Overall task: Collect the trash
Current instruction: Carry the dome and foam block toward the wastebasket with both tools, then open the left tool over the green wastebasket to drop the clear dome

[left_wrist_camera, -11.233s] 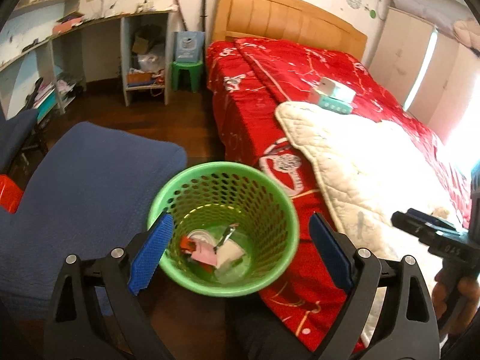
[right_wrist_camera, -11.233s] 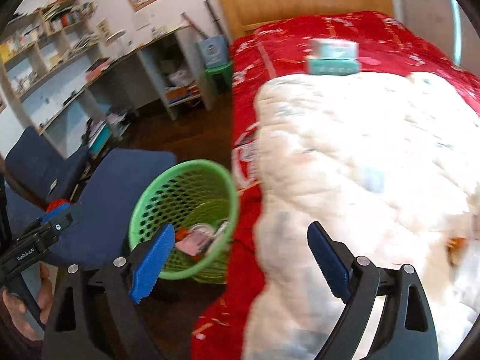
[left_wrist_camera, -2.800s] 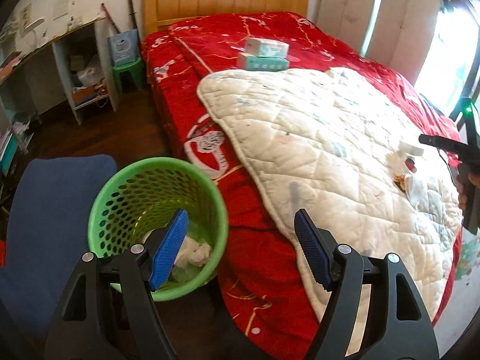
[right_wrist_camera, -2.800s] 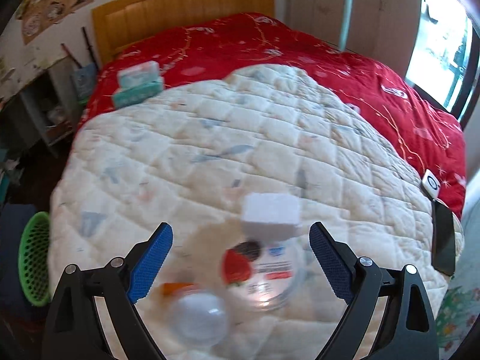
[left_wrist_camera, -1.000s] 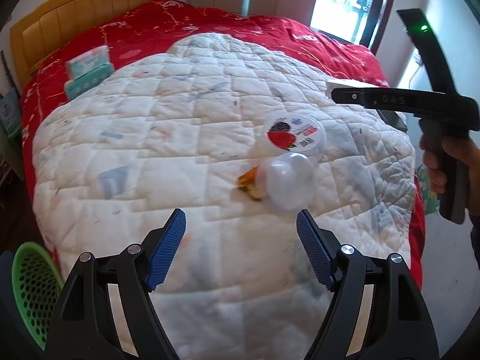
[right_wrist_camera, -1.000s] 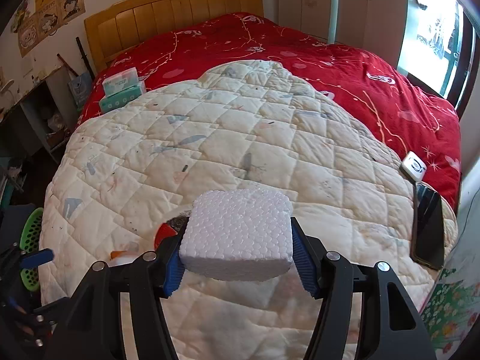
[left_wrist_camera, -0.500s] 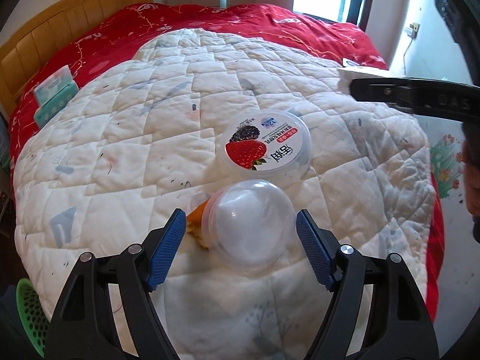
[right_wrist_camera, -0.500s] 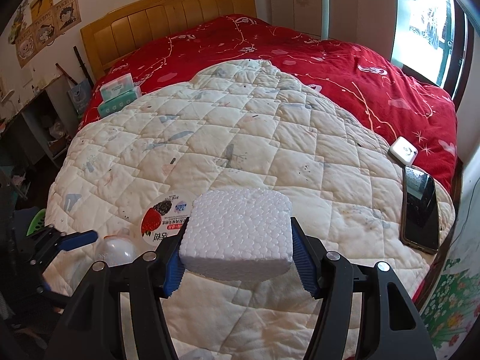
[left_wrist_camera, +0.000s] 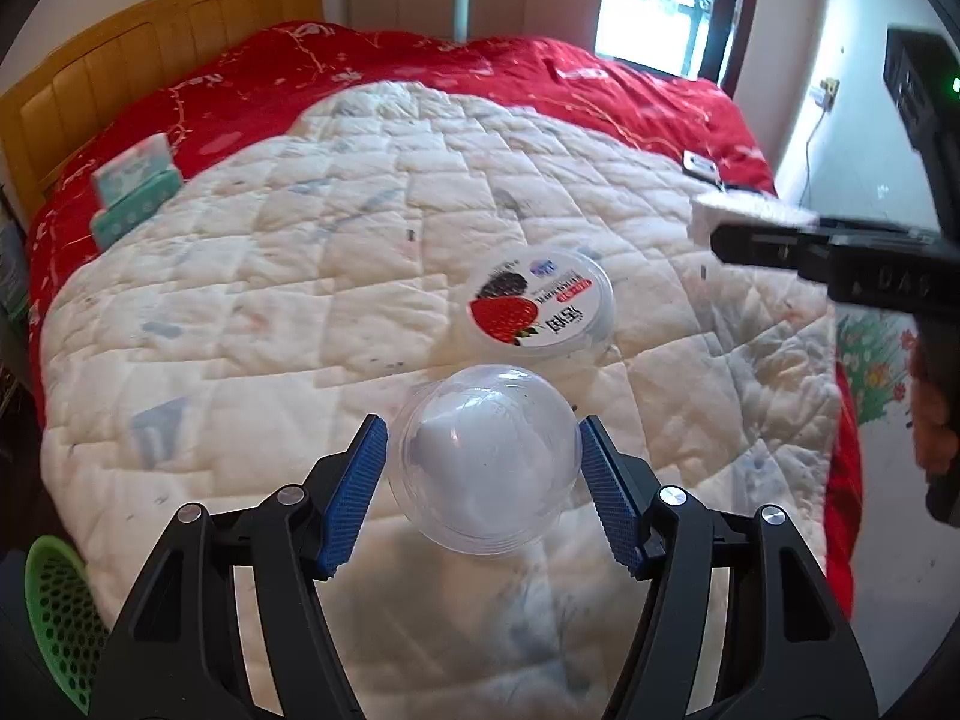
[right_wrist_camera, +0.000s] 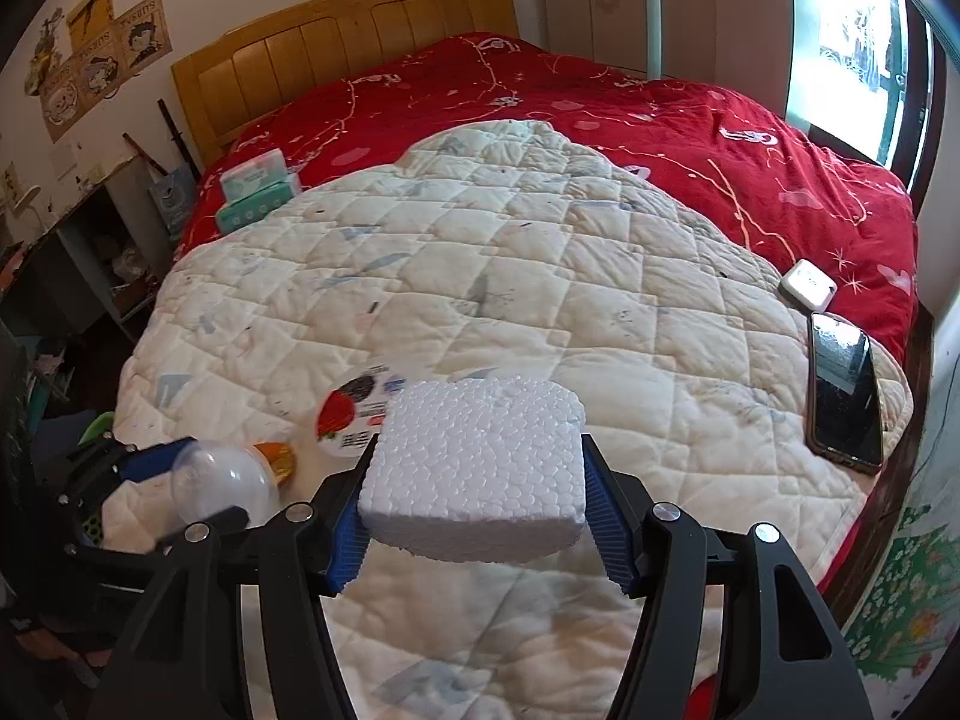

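My left gripper [left_wrist_camera: 483, 486] is shut on a clear plastic dome lid [left_wrist_camera: 485, 468] and holds it just above the white quilt [left_wrist_camera: 336, 276]. My right gripper [right_wrist_camera: 474, 504] is shut on a white styrofoam block [right_wrist_camera: 477, 468] and holds it above the quilt. A round plastic tub with a strawberry label [left_wrist_camera: 540, 306] lies on the quilt beyond the dome; it also shows in the right wrist view [right_wrist_camera: 354, 408]. An orange wrapper [right_wrist_camera: 279, 459] lies beside the dome lid [right_wrist_camera: 219, 489]. The green trash basket [left_wrist_camera: 57, 606] is at the bed's left side, partly cut off.
Tissue packs [right_wrist_camera: 255, 189] sit on the red bedspread [right_wrist_camera: 660, 138] near the headboard. A phone [right_wrist_camera: 843, 387] and a small white device [right_wrist_camera: 807, 285] lie at the bed's right edge. A desk and shelves [right_wrist_camera: 66, 252] stand left of the bed.
My left gripper has closed on the dome lid, which now sits between its pads and off the orange wrapper. My right gripper still holds the styrofoam block, about where it was.
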Demonstrator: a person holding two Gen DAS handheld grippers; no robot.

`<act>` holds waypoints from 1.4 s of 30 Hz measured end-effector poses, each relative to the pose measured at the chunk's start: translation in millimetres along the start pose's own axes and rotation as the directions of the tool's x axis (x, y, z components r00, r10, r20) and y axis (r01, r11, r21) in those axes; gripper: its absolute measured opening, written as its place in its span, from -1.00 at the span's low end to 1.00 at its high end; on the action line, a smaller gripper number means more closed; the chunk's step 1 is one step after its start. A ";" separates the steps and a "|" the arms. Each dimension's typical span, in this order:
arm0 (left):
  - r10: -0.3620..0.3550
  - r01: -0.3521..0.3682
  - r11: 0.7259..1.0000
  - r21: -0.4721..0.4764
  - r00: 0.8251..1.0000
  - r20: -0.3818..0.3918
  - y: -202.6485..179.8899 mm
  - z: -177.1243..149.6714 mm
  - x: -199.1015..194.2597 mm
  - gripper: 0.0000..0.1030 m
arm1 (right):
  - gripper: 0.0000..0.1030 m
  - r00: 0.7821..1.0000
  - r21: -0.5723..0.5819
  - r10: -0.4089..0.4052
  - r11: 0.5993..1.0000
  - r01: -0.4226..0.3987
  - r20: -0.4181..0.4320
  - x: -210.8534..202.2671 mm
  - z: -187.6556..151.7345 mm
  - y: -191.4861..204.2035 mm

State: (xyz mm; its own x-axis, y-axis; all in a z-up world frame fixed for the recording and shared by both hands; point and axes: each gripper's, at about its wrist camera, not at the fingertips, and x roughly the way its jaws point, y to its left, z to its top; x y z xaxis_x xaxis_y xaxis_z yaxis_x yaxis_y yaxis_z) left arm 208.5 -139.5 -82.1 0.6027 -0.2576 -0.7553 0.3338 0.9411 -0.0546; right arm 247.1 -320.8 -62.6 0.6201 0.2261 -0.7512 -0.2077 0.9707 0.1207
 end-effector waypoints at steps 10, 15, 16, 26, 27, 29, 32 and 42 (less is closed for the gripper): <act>0.069 -0.062 0.991 -0.118 0.996 0.062 53.0 -26.7 -65.4 0.25 | 0.16 0.998 -0.027 0.059 0.998 -0.058 0.010 -15.2 -9.0 46.5; 0.138 -0.120 0.974 -0.192 0.987 0.079 91.9 -46.5 -98.8 0.25 | 0.16 0.994 -0.055 0.104 0.993 -0.103 0.016 -20.5 -11.0 82.1; 0.152 -0.131 0.968 -0.213 0.985 0.083 101.7 -51.4 -106.2 0.25 | 0.16 0.994 -0.059 0.111 0.992 -0.110 0.016 -21.2 -11.4 87.7; 0.278 -0.233 0.898 -0.372 0.958 0.071 180.4 -97.8 -157.7 0.25 | 0.16 0.982 -0.122 0.189 0.975 -0.187 0.005 -23.4 -12.8 157.9; 0.295 -0.247 0.886 -0.393 0.953 0.064 191.0 -105.2 -162.7 0.25 | 0.16 0.980 -0.130 0.198 0.972 -0.196 0.002 -23.5 -13.0 166.0; 0.309 -0.260 0.871 -0.417 0.949 0.055 203.8 -113.8 -167.5 0.25 | 0.16 0.977 -0.150 0.213 0.966 -0.212 -0.004 -23.5 -13.5 181.7; 0.347 -0.297 0.836 -0.461 0.938 0.026 229.3 -133.2 -175.4 0.25 | 0.16 0.972 -0.174 0.235 0.957 -0.233 -0.012 -23.2 -13.2 203.6; 0.390 -0.370 0.748 -0.551 0.917 -0.087 289.8 -182.6 -175.3 0.26 | 0.16 0.958 -0.237 0.281 0.928 -0.286 -0.057 -12.4 -17.7 260.0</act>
State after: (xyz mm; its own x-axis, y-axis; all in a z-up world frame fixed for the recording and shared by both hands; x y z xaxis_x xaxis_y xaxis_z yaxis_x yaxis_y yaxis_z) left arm 67.3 218.4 -84.7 0.6193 0.1495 -0.7708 -0.3730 0.9199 -0.1213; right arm 172.0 -72.6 -33.3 0.4924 0.4847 -0.7229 -0.5499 0.8171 0.1733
